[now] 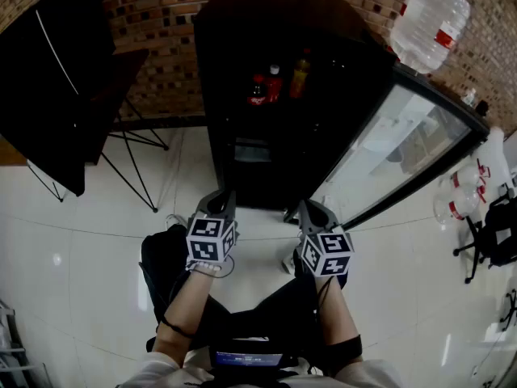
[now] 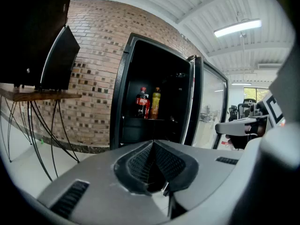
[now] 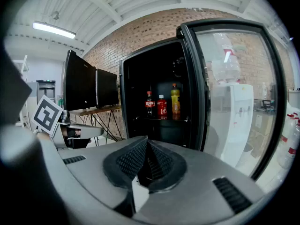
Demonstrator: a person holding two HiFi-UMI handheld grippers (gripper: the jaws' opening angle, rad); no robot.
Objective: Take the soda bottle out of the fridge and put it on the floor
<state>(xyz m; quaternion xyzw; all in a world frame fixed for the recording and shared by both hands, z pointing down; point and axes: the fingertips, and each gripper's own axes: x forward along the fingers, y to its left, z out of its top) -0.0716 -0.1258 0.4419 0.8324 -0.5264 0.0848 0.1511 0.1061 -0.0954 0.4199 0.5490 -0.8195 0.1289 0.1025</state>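
With the jaws of our left gripper (image 1: 220, 200) and right gripper (image 1: 312, 210) together and empty, the soda bottle (image 3: 149, 103) stood well ahead of them in the fridge (image 1: 242, 23), so close to a red bottle (image 3: 161, 107) that we judged a wide grab could topple both.

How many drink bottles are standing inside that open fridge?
3, side by side in one row: a dark cola bottle at left, a red bottle in the middle, a yellow-orange bottle at right. The dark fridge may hide more.
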